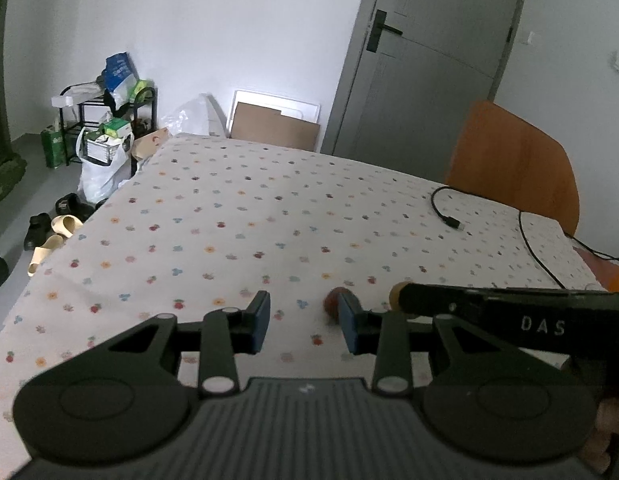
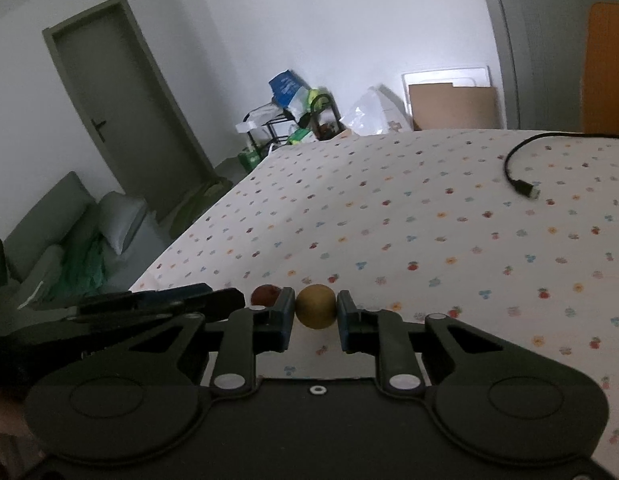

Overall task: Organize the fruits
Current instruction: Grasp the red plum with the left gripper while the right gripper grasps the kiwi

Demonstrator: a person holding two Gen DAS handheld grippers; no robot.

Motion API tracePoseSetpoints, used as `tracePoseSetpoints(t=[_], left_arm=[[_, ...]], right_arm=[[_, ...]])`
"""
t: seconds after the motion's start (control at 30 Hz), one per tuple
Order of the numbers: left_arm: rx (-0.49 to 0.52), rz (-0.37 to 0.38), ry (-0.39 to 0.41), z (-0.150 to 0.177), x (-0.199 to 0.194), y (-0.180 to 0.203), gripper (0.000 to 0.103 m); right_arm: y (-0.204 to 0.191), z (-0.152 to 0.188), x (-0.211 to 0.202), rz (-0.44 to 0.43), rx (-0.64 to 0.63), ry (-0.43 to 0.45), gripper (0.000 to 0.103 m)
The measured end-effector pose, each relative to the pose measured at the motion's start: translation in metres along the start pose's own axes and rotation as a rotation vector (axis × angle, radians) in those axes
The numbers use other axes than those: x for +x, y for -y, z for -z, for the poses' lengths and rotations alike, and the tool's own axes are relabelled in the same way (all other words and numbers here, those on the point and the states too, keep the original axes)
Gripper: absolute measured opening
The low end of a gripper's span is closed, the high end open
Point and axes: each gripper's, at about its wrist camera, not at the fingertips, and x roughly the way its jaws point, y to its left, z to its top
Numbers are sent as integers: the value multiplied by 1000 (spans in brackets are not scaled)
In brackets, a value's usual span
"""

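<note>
A yellow-brown round fruit (image 2: 315, 306) sits between the fingers of my right gripper (image 2: 315, 318), and both pads touch its sides, so the gripper is shut on it. It is low over the flowered tablecloth (image 2: 429, 220); I cannot tell whether it rests there. A dark red fruit (image 2: 265, 295) lies just to its left. In the left wrist view the red fruit (image 1: 332, 302) peeks out beyond the right finger of my left gripper (image 1: 305, 322), which is open and holds nothing. The right gripper (image 1: 401, 300) reaches in from the right, with the yellow fruit (image 1: 396, 293) at its tip.
A black USB cable (image 1: 449, 216) lies on the cloth at the far right, near an orange chair (image 1: 513, 168). The table's left edge drops to a floor with slippers (image 1: 61, 228) and bags. A grey sofa (image 2: 49, 240) stands further left.
</note>
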Motion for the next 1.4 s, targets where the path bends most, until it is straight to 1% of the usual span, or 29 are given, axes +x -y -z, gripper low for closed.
tracePoseSetpoints(t=[0.2, 0.43, 0.47, 0.5, 0.53, 0.57, 0.83, 1.1, 1.4], left_arm=[[22, -1, -23, 2, 10, 13, 36], [45, -36, -22, 3, 23, 28, 36], [46, -44, -20, 3, 24, 29, 34], [49, -53, -15, 4, 25, 30, 29], [51, -57, -18, 3, 25, 31, 22], [47, -58, -22, 3, 25, 31, 22], [41, -59, 2, -1, 7, 30, 22], [24, -69, 31, -4, -14, 25, 22], [23, -28, 50, -3, -27, 31, 22]], right_arm=[[6, -2, -2, 33, 9, 6, 21], [15, -6, -13, 67, 20, 31, 21], [17, -6, -13, 71, 21, 34, 21], [18, -7, -14, 74, 27, 37, 21], [18, -7, -15, 76, 31, 39, 21], [18, -8, -15, 78, 30, 41, 21], [9, -9, -17, 103, 6, 53, 21], [-11, -11, -32, 95, -29, 79, 21], [-19, -4, -57, 140, -43, 96, 21]])
